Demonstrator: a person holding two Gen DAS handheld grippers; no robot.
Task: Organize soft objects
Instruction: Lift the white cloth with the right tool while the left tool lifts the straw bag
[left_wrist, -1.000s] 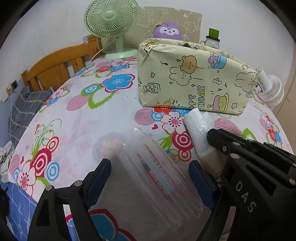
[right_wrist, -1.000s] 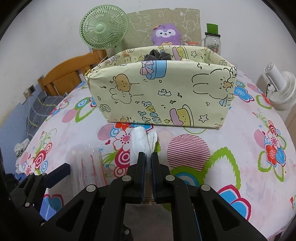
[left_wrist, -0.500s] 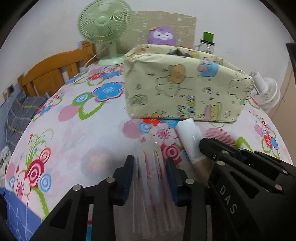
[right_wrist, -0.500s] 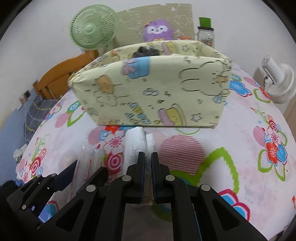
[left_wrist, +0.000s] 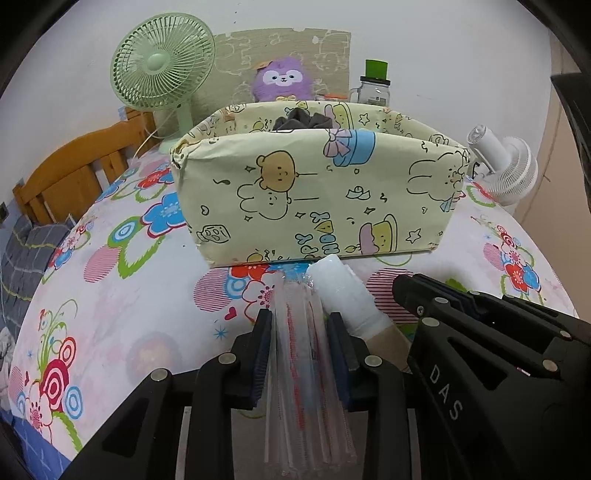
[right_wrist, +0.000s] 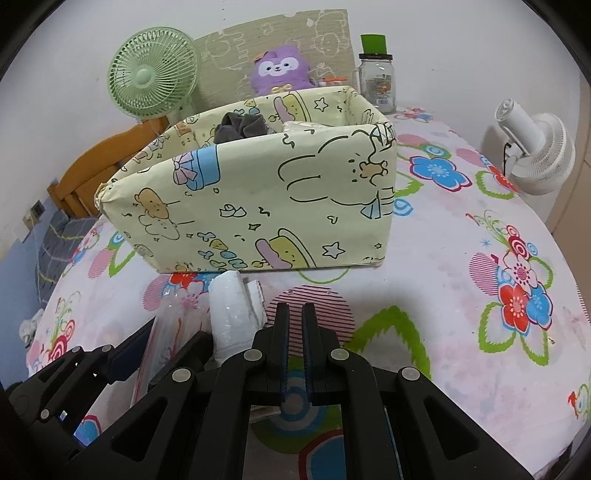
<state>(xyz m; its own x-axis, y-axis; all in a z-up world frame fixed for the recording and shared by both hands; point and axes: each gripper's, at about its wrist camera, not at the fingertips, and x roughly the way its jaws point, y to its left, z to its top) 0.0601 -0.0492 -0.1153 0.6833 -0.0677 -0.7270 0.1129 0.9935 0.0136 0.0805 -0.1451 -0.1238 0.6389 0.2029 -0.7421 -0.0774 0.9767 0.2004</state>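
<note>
My left gripper (left_wrist: 299, 317) holds a clear plastic packet (left_wrist: 303, 369) with red print. Its blue pads press on both sides and the jaws are still closing. A white plastic roll (left_wrist: 343, 291) on a cardboard core sits just right of the packet, with its tip near the box's base. My right gripper (right_wrist: 295, 308) is shut. The white roll (right_wrist: 232, 310) slants along its left finger, and the cardboard end runs back under the jaws. Straight ahead stands the yellow cartoon-print box (left_wrist: 314, 199), open on top, with a grey cloth (right_wrist: 240, 125) inside.
A floral tablecloth (right_wrist: 461, 295) covers the round table. Behind the box are a green fan (left_wrist: 162, 62), a purple plush (left_wrist: 282, 79) and a glass jar (left_wrist: 373, 88). A white fan (left_wrist: 506, 170) lies at the right edge. A wooden headboard (left_wrist: 74, 170) is at the left.
My left jaws went from wide open around the clear packet to pressed on it. Both grippers moved nearer the box, carrying the packet and the white roll along.
</note>
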